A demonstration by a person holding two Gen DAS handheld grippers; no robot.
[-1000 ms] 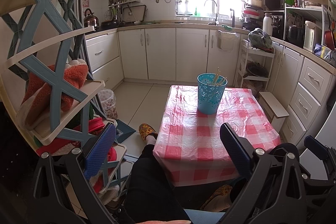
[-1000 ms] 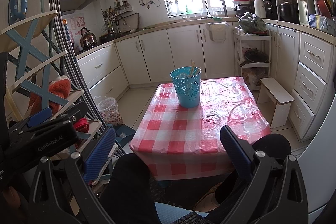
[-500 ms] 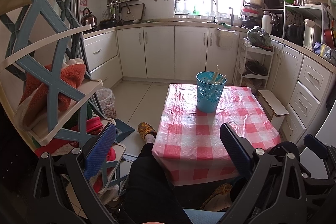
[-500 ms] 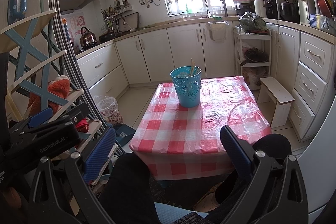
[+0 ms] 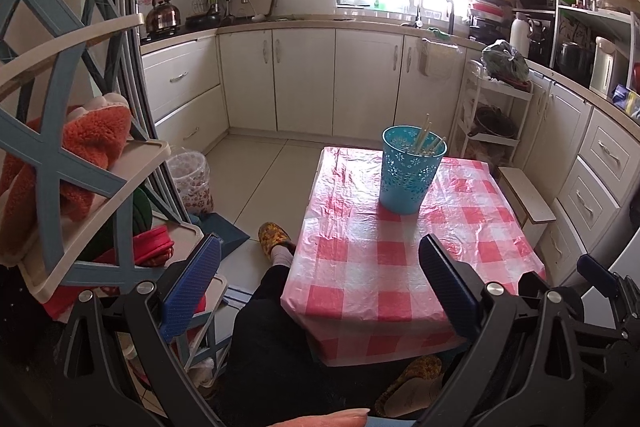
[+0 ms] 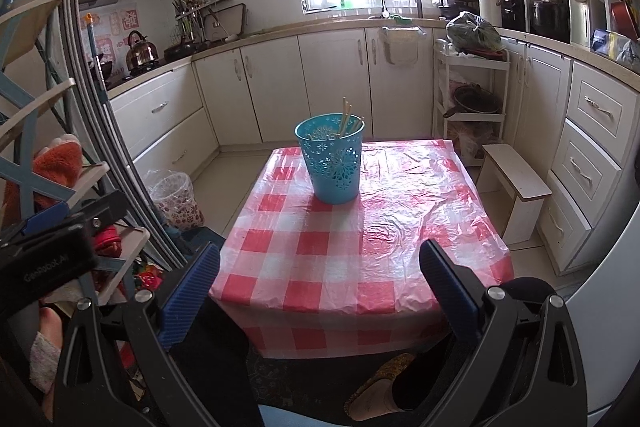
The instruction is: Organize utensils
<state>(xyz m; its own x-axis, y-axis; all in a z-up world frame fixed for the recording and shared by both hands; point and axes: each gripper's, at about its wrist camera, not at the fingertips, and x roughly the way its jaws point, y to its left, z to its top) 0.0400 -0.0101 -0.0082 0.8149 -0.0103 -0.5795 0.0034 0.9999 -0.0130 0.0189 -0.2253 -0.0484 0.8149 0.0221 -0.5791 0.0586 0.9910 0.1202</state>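
- Your left gripper [image 5: 318, 275] is spread wide with nothing between its 2 blue pads, held low over your lap and short of the table, so it touches nothing.
- Your right gripper [image 6: 318, 277] is spread just as wide and empty, aimed at the near edge of the checked tablecloth [image 6: 320, 259]; the bare cloth gives you room to work.
- The blue basket [image 6: 331, 159] stands upright toward the far end of the table, centred where either side can reach it.
- The chopsticks [image 6: 346, 119] lean inside it, tips above the rim; they look already gathered, so the sorting seems largely done.
- Beyond, the white cabinets [image 5: 304, 79] run along the wall under the window.
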